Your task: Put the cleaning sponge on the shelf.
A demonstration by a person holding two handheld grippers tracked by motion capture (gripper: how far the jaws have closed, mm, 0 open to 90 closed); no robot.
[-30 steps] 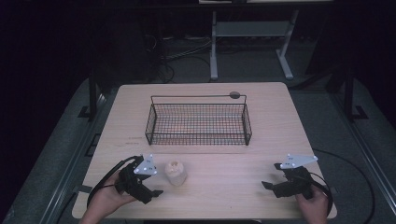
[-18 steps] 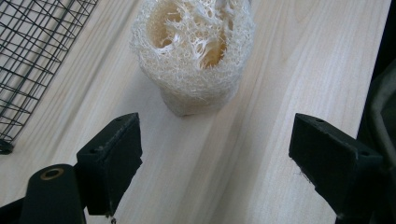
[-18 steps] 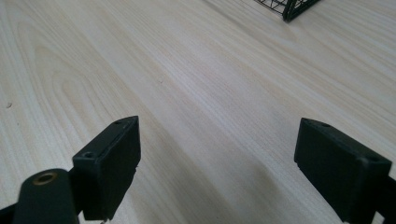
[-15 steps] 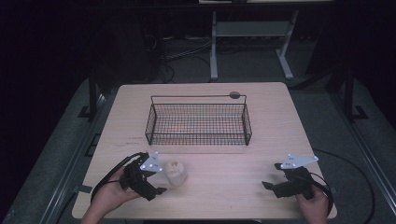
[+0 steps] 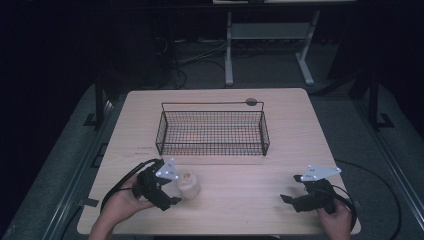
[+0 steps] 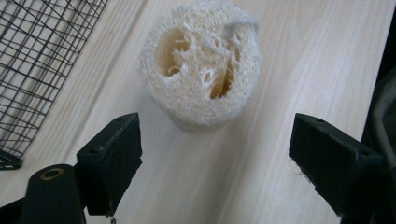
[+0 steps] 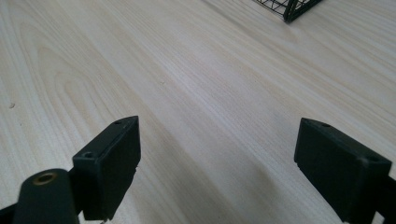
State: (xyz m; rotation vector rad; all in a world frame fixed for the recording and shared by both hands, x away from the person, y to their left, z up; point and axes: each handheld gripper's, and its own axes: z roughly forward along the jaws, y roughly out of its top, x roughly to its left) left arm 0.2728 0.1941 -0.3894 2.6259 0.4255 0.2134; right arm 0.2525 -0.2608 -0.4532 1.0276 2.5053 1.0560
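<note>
Where jaws gape: loofah (image 6: 201, 65), bare table (image 6: 299, 70).

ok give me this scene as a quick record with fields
surface: wooden table
target: loofah sponge, pale, near the table's front left
left gripper: open, jaws either side of the sponge, short of it, not touching
right gripper: open, over bare wood at the front right
container: black wire basket mid-table, behind the sponge
progress: sponge not yet grasped

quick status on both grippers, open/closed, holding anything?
Left gripper: open, holding nothing; the loofah sponge sits just ahead of its jaws.
Right gripper: open, empty, over bare table.
</note>
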